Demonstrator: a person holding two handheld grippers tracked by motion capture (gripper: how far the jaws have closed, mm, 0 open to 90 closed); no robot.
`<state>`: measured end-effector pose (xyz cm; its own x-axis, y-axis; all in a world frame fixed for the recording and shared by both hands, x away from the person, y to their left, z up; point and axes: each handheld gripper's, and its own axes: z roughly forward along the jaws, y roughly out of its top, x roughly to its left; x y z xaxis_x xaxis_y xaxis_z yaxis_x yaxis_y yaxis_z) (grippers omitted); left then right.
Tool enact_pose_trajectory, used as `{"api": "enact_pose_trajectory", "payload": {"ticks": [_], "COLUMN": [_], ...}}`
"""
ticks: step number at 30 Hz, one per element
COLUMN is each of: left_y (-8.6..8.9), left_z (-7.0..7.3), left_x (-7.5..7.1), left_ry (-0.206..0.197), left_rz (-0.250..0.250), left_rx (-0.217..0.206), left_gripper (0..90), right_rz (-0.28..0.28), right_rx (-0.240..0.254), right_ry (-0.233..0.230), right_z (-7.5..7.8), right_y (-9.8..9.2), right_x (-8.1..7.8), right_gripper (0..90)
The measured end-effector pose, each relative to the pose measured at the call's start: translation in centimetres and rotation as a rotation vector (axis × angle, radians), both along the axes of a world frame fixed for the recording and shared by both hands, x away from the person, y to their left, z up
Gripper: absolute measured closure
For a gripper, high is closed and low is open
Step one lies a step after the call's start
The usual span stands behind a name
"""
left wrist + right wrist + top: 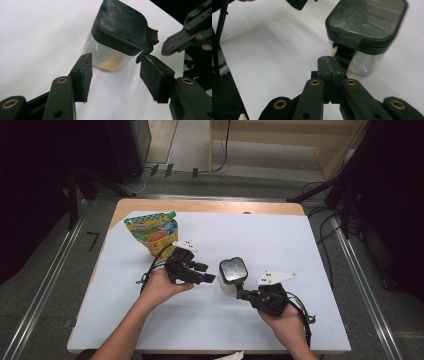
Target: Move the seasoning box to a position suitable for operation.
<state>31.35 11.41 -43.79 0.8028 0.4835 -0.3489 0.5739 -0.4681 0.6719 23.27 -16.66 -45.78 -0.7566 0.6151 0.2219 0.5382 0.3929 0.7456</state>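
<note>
Each hand-held gripper is matte black. The left hand-held gripper [200,272] and the right hand-held gripper [243,292] each carry a pale three-cornered plate on top, with small dark marks on it. A black cable trails from each body. Seen close, the jaw arms are flat black bars pinned with brass-coloured rivets, and each ends in a thick rectangular black pad [83,75], scuffed and dusted grey. The forearms are bare, with no sleeves in view.
</note>
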Motion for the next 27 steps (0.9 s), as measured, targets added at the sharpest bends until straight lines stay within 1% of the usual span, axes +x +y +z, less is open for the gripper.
{"api": "enact_pose_trajectory", "payload": {"ticks": [3,5,9,13,15,19,25,27], "left_y": [0.1,0.2,0.3,0.3,0.3,0.2,0.0,-0.1], "left_z": [-0.1,-0.2,-0.3,-0.4,-0.5,-0.5,-0.6,-0.7], "left_x": [0.0,0.0,0.1,0.1,0.1,0.0,0.0,0.1], "left_ry": [-0.009,-0.011,-0.008,-0.010,-0.012,-0.015,-0.030,-0.034], "left_rz": [0.002,0.004,0.005,0.004,0.004,-0.001,-0.007,-0.007], "left_rx": [0.002,0.005,-0.002,0.000,0.004,0.008,0.022,0.024], "left_gripper": [42.1,41.8,41.5,41.3,41.3,41.5,41.6,41.6], "right_rz": [0.019,0.028,0.027,0.009,0.014,0.017,0.003,-0.011], "right_rx": [-0.012,-0.032,-0.049,-0.051,-0.042,-0.046,-0.048,-0.050], "right_ry": [0.001,0.011,0.012,0.010,0.014,0.008,0.022,0.025], "right_z": [-0.6,-1.1,-1.8,-1.9,-1.9,-2.0,-2.0,-2.0], "right_y": [0.8,1.5,2.0,1.6,1.4,1.4,0.6,0.2], "right_x": [0.0,0.1,0.3,0.6,0.8,0.8,1.1,1.1], "right_gripper": [90.0,90.0,90.0,90.0,90.0,90.0,90.0,90.0]}}
